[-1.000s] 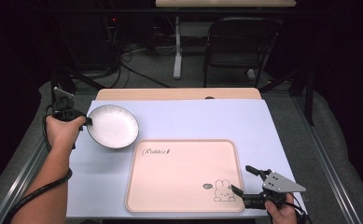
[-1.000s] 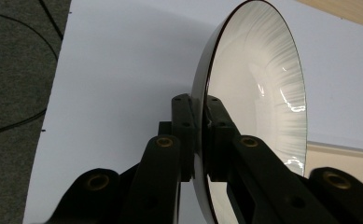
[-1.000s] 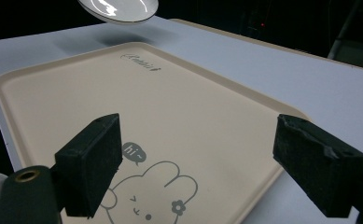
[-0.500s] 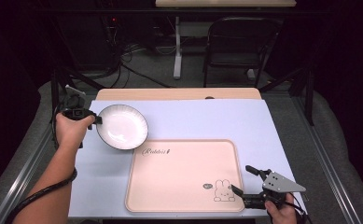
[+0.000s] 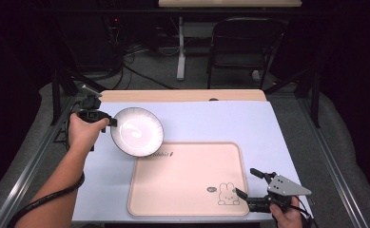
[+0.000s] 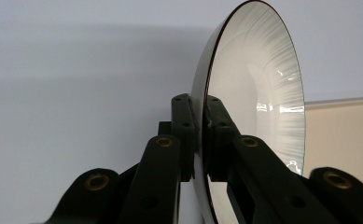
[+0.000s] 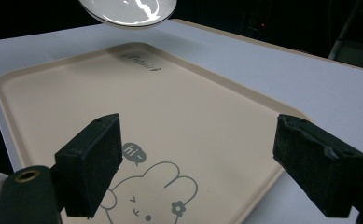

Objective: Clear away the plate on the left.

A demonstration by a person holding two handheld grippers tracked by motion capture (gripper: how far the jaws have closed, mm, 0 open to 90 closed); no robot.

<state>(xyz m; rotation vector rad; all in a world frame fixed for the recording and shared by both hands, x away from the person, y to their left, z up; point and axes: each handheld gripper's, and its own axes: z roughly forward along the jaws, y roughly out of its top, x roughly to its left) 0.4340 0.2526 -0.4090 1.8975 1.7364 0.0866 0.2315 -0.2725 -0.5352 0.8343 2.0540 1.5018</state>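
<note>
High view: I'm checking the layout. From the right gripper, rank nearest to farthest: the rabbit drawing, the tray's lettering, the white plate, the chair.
From the right gripper:
1. Rabbit drawing, just to its left on the tray.
2. Lettering, at the tray's far left edge.
3. White plate, held over the tray's far left corner.
4. Chair, beyond the table.

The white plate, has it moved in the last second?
Yes. The plate, clamped in the left gripper, has travelled right toward the tray and now overlaps its far-left corner.
</note>
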